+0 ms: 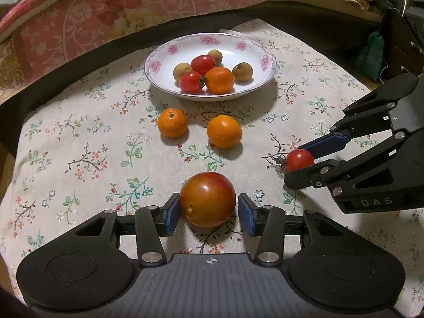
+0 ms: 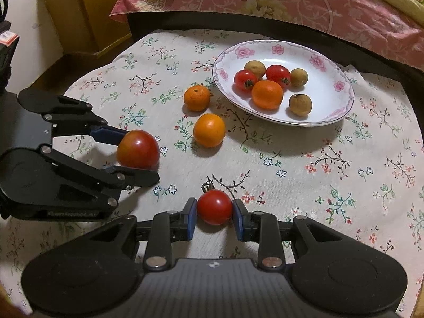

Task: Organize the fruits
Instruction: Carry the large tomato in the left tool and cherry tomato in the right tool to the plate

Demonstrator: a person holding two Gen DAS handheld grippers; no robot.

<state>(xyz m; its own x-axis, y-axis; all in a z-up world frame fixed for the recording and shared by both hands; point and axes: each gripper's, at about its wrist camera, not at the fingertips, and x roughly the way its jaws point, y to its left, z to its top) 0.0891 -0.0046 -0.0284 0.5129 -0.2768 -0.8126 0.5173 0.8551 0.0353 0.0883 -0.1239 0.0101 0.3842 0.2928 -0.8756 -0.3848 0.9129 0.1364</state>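
While the left gripper (image 1: 209, 209) brackets the big tomato (image 1: 208, 198) on the surface (image 1: 79, 137), its fingers released with a gap at the right pad, the right gripper (image 2: 214, 216) clenches the small tomato (image 2: 214, 206). Only the right view shows a box (image 2: 79, 13) at 11 o'clock; the plate (image 2: 331, 111) sits at 1.

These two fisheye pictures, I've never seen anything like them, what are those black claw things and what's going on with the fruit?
The claws are hand-held two-finger grippers, each with a camera looking along its fingers. One picture is from the left gripper, the other from the right gripper. The left's pads sit around a large tomato, with a gap on one side. The right is shut on a small tomato. Two oranges lie on the flowered tablecloth. The plate holds more fruit.
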